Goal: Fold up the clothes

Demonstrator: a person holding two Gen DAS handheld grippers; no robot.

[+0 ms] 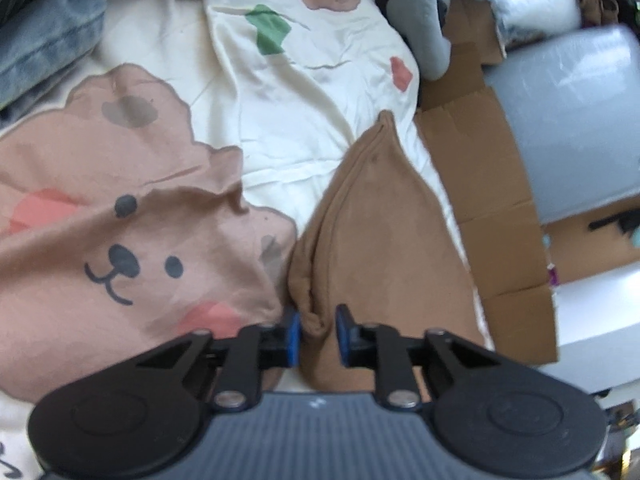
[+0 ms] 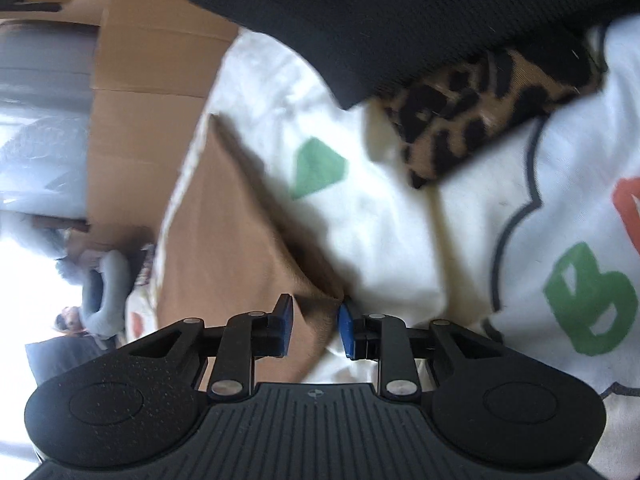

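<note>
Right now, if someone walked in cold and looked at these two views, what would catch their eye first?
Probably the big pink bear face printed on the bedding at the left of the left wrist view, beside the brown garment bunched between the left gripper. In the right wrist view, the leopard-print fabric at upper right under a black cloth stands out, with the right gripper at the brown garment's corner.

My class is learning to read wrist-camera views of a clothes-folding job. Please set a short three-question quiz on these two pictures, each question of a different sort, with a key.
1. True or false: the brown garment lies on a printed bedsheet.
2. What is printed beside the left gripper? A) bear face B) a car C) stripes
3. Fill in: fabric between the right gripper pads is coloured ____.

Key: 1 true; 2 A, the bear face; 3 brown.
</note>
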